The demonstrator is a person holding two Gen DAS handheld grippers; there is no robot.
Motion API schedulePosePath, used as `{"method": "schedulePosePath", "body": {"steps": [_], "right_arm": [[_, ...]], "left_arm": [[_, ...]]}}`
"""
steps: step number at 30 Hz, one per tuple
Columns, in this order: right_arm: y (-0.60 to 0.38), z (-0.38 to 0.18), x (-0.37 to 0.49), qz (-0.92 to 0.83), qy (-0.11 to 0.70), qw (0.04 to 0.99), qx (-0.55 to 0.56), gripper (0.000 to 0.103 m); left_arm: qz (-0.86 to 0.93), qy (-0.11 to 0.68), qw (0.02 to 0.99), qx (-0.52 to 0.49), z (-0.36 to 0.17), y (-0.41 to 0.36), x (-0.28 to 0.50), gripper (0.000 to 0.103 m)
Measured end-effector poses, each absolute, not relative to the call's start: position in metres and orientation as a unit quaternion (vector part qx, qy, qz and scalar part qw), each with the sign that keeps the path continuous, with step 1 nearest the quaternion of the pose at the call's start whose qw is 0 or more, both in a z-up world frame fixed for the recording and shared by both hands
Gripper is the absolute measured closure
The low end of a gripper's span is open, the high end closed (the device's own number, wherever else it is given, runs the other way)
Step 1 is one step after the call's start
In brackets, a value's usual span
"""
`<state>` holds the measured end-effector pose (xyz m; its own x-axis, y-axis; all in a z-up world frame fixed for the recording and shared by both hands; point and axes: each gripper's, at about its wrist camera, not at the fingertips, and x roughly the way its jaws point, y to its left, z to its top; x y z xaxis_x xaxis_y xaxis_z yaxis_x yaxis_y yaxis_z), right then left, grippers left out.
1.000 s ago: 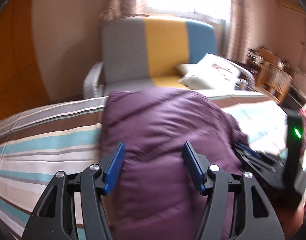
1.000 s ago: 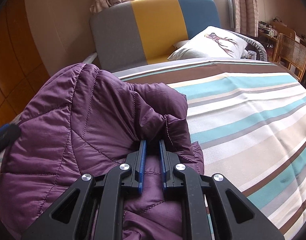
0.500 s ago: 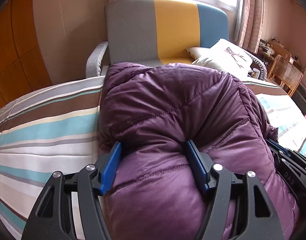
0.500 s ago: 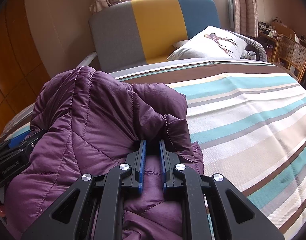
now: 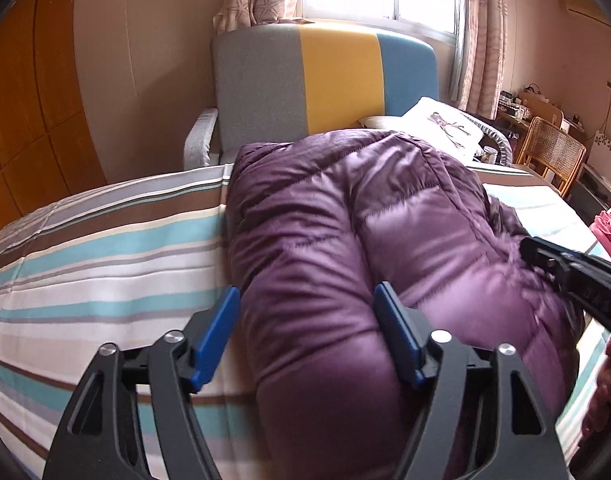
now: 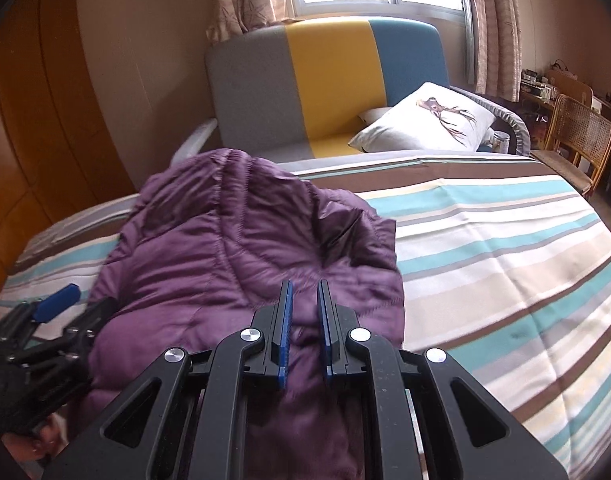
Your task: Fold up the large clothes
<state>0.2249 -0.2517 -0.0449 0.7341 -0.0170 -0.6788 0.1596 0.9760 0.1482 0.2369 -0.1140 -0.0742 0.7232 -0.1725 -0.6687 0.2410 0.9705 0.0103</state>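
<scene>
A purple quilted puffer jacket (image 5: 345,248) lies bunched on the striped bed; it also shows in the right wrist view (image 6: 233,256). My left gripper (image 5: 305,320) is wide open, its blue pads on either side of a thick roll of the jacket's near edge. My right gripper (image 6: 304,312) has its jaws nearly closed with a narrow gap and a fold of jacket fabric between the pads. The right gripper shows at the right of the left wrist view (image 5: 577,276); the left gripper shows at the lower left of the right wrist view (image 6: 53,320).
The bed has a striped sheet (image 6: 505,264) in teal, brown and white. A grey, yellow and blue sofa (image 5: 325,88) stands behind it with a white deer pillow (image 6: 433,120). A wicker chair (image 6: 577,136) and a cluttered desk stand at the right. Pink cloth (image 5: 609,228) lies at the right edge.
The jacket has been lowered and flattened toward the bed. My right gripper's pads have parted slightly and sit farther back on the fabric. My left gripper stays open around the jacket's edge.
</scene>
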Motion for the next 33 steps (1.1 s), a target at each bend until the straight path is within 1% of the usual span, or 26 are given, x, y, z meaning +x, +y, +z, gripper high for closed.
{"method": "schedulePosePath", "body": {"steps": [4, 7, 10, 14, 15, 16, 17, 18, 19, 20, 24, 27, 30, 32, 33], "right_arm": [[-0.25, -0.052, 0.214, -0.043, 0.365, 0.923, 0.111, 0.092], [-0.252, -0.075, 0.228, -0.043, 0.391, 0.914, 0.101, 0.092], [-0.253, -0.093, 0.234, -0.045, 0.392, 0.914, 0.094, 0.092], [-0.256, -0.09, 0.231, -0.039, 0.394, 0.913, 0.099, 0.092], [-0.259, -0.085, 0.227, -0.035, 0.39, 0.913, 0.11, 0.092], [-0.264, -0.082, 0.224, -0.03, 0.385, 0.914, 0.127, 0.089], [-0.271, -0.076, 0.216, -0.024, 0.373, 0.915, 0.152, 0.079], [-0.278, -0.071, 0.208, -0.024, 0.36, 0.917, 0.171, 0.071], [-0.282, -0.067, 0.202, -0.025, 0.352, 0.919, 0.178, 0.059], [-0.286, -0.063, 0.196, -0.03, 0.346, 0.921, 0.18, 0.056], [-0.299, -0.064, 0.19, -0.032, 0.36, 0.915, 0.18, 0.056], [-0.304, -0.067, 0.188, -0.033, 0.363, 0.909, 0.201, 0.056], [-0.301, -0.068, 0.193, -0.039, 0.373, 0.907, 0.194, 0.056], [-0.301, -0.073, 0.204, -0.034, 0.384, 0.901, 0.199, 0.056], [-0.3, -0.076, 0.209, -0.034, 0.388, 0.899, 0.202, 0.057]], "left_arm": [[-0.114, 0.357, 0.926, 0.041, -0.08, -0.107, 0.228, 0.028], [-0.118, 0.369, 0.921, 0.034, -0.089, -0.11, 0.232, 0.028], [-0.118, 0.373, 0.92, 0.034, -0.098, -0.109, 0.236, 0.028], [-0.12, 0.371, 0.921, 0.02, -0.097, -0.105, 0.234, 0.028], [-0.121, 0.37, 0.921, 0.01, -0.096, -0.102, 0.234, 0.021], [-0.117, 0.375, 0.92, -0.008, -0.093, -0.095, 0.233, 0.013], [-0.116, 0.379, 0.918, -0.021, -0.091, -0.088, 0.233, 0.004], [-0.12, 0.383, 0.915, -0.038, -0.091, -0.081, 0.234, 0.002], [-0.127, 0.387, 0.912, -0.056, -0.09, -0.074, 0.235, 0.002], [-0.129, 0.391, 0.909, -0.069, -0.09, -0.067, 0.236, 0.002], [-0.131, 0.398, 0.905, -0.073, -0.091, -0.061, 0.238, 0.002], [-0.132, 0.398, 0.906, -0.048, -0.088, -0.068, 0.235, 0.002], [-0.144, 0.404, 0.903, -0.034, -0.084, -0.076, 0.232, 0.002], [-0.14, 0.403, 0.904, -0.005, -0.086, -0.084, 0.229, 0.002], [-0.136, 0.398, 0.907, 0.008, -0.087, -0.087, 0.227, 0.002]]}}
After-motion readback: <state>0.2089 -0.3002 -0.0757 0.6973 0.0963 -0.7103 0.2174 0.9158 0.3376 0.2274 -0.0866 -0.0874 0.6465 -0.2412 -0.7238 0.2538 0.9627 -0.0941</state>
